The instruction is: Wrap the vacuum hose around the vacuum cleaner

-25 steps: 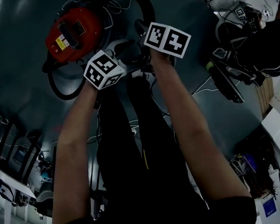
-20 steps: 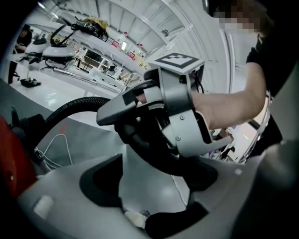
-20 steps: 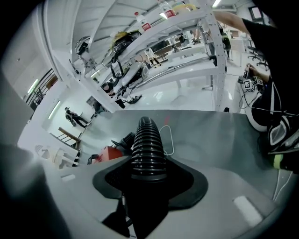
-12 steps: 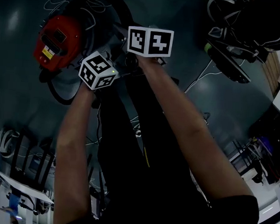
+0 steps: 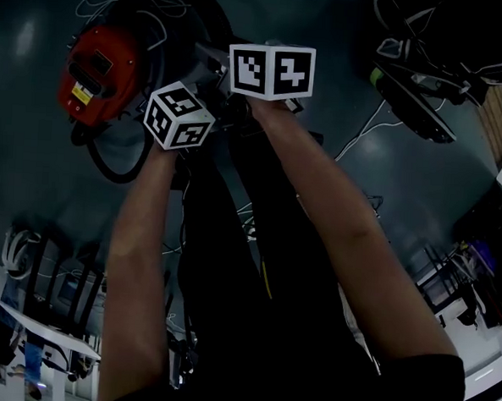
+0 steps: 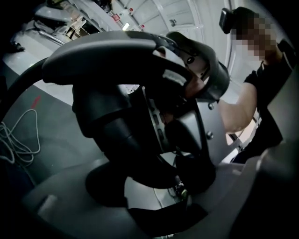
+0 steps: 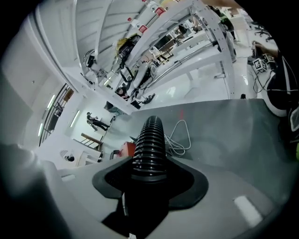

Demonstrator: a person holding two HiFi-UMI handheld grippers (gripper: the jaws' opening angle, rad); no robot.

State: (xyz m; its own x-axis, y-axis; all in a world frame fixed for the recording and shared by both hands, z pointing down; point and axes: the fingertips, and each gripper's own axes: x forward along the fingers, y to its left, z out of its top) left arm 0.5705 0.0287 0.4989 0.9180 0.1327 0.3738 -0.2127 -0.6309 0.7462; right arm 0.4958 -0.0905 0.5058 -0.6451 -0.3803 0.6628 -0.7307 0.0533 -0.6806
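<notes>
On the floor [image 5: 33, 165], at the upper left of the head view, sits the red vacuum cleaner [image 5: 93, 71]. The black hose [image 5: 115, 173] is looped partly round it, and the free end is not yet wrapped. Only the right gripper [image 7: 150, 183] view shows its fingers clenched on the ribbed hose. Only the left gripper [image 6: 152, 189] view shows fingers wide around the hose's handle [image 6: 112, 56]; they have just been closing and are not yet gripping.

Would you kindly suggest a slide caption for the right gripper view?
Right gripper clamping the black ribbed vacuum hose, with the red vacuum cleaner beyond.
</notes>
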